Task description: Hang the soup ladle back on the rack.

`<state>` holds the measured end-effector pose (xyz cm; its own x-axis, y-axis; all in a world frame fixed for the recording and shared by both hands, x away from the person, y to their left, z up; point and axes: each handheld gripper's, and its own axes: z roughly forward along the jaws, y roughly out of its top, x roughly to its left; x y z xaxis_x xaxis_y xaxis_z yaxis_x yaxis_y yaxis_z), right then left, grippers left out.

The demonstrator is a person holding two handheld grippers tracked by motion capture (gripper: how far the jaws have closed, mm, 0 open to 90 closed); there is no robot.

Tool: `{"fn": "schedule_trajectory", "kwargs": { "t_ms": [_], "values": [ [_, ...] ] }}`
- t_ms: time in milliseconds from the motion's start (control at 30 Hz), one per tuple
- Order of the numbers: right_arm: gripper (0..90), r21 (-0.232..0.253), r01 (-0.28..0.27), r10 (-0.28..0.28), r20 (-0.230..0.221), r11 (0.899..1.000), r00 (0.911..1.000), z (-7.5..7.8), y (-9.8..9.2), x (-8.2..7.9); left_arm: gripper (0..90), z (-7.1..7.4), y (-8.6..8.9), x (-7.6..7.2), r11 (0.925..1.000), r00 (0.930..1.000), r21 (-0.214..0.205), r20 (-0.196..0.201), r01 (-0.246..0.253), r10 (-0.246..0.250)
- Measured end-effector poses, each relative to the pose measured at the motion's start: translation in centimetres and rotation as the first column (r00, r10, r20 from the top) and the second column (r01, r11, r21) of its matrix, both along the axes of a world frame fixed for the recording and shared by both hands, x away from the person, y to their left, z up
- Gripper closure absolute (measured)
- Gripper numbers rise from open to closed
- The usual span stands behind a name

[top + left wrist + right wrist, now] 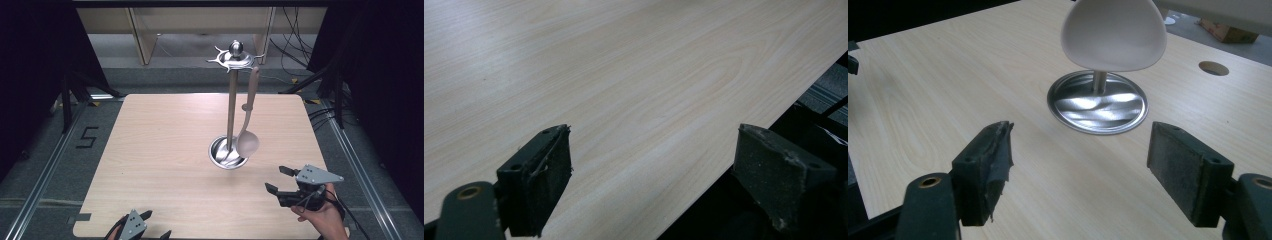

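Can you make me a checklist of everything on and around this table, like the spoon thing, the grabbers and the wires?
Surface: pale wooden table, bare apart from the stand.
Job's things: ladle hanging from a hook of the metal stand, its bowl just above the stand's round base.
Clutter: nothing seen.
Grippers: right gripper open, nothing between its jaws, pointing toward the stand; left gripper at the table's near edge, open and holding nothing.
Cables: black cable trailing from the right gripper; more black cables on the floor behind the table.
Surroundings: grey floor with metal rails, dark curtains at both sides.
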<state>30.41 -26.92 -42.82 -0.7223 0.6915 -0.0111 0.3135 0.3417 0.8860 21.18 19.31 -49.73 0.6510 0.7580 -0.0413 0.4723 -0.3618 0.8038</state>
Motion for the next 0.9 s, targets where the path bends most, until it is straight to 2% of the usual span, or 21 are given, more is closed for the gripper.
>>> {"fn": "schedule_trajectory", "kwargs": {
  "t_ms": [133,167,200,333,400,433,467,500,533,567,600,667,700,733,767,833,867,900],
  "values": [
    [25.6,0.017,0.015,-0.014,-0.048,1.0,0.9988,-0.5,0.1,-0.4,15.1,0.0,-0.1,0.0,1.0,1.0,-0.004,-0.001,-0.001,0.001],
    [25.6,0.013,0.004,-0.003,-0.021,1.0,0.9998,-0.7,0.0,-0.3,15.0,0.0,-0.2,-0.1,0.9997,1.0,-0.022,-0.002,-0.004,0.004],
    [25.5,0.015,0.016,-0.015,-0.052,1.0,0.9985,-0.8,0.1,-0.5,15.0,0.0,-0.2,-0.1,0.9996,1.0,-0.027,0.0,-0.005,0.005],
    [24.8,0.023,0.01,-0.01,-0.038,1.0,0.9993,-1.4,0.1,-0.6,15.1,0.0,-0.1,-0.1,0.9996,1.0,-0.026,0.005,0.008,-0.008],
    [23.2,0.024,0.004,-0.004,-0.035,1.0,0.9994,-1.6,0.1,-0.6,15.0,-0.1,-0.3,-0.1,0.999,1.0,-0.045,0.001,-0.003,0.003],
    [22.0,0.036,0.006,-0.003,-0.064,0.999,0.998,-1.8,0.2,-0.9,15.0,0.0,-0.3,-0.1,0.9994,1.0,-0.034,0.001,0.006,-0.006],
    [21.5,0.033,0.003,-0.002,-0.033,0.999,0.9994,-2.0,0.2,-0.9,15.0,0.0,-0.3,-0.1,0.9994,1.0,-0.034,0.001,0.006,-0.006],
    [21.5,0.033,0.003,-0.002,-0.033,0.999,0.9994,-2.0,0.2,-0.9,15.0,0.0,-0.3,-0.1,0.9994,0.9999,-0.032,0.009,0.013,-0.012],
    [21.0,0.035,0.012,-0.009,-0.063,0.999,0.998,-2.0,0.2,-1.1,15.0,0.0,-0.3,-0.1,0.9993,0.9999,-0.034,0.008,0.012,-0.012],
    [20.0,0.04,-0.011,0.012,-0.034,0.999,0.9994,-2.2,0.0,-1.1,15.0,0.0,-0.3,-0.1,0.9993,0.9999,-0.034,0.009,0.013,-0.013],
    [19.9,0.042,0.008,-0.006,-0.061,0.999,0.9981,-2.2,0.1,-1.4,15.0,0.0,-0.3,-0.1,0.9993,0.9999,-0.034,0.009,0.013,-0.013],
    [19.2,0.048,0.012,-0.008,-0.077,0.999,0.997,-2.4,0.0,-1.6,15.0,0.0,-0.3,-0.1,0.9993,0.9999,-0.034,0.01,0.013,-0.013],
    [19.2,0.039,0.004,-0.003,-0.029,0.999,0.9996,-2.5,-0.2,-1.4,15.0,0.0,-0.3,-0.1,0.9993,0.9999,-0.036,0.009,0.013,-0.012],
    [19.2,0.039,0.004,-0.003,-0.029,0.999,0.9996,-2.5,-0.2,-1.4,15.0,0.0,-0.3,-0.1,0.9993,0.9999,-0.036,0.009,0.013,-0.012],
    [19.1,0.046,0.006,-0.004,-0.049,0.999,0.9988,-2.6,-0.2,-1.6,15.0,0.1,-0.1,0.0,0.9998,0.9998,0.004,0.007,0.021,-0.021],
    [18.5,0.048,0.011,-0.007,-0.069,0.999,0.9976,-2.8,-0.2,-2.0,15.0,0.0,-0.2,-0.1,0.9999,1.0,-0.01,-0.002,0.009,-0.009],
    [18.2,0.043,0.001,0.002,-0.058,0.999,0.9983,-2.9,-0.3,-1.9,15.0,0.0,-0.3,-0.2,0.9994,1.0,-0.034,0.005,0.001,-0.001],
    [18.2,0.043,0.001,0.002,-0.058,0.999,0.9983,-2.9,-0.3,-1.9,15.0,0.0,-0.3,-0.2,0.9994,1.0,-0.034,0.005,0.001,-0.001]
  ]
}}
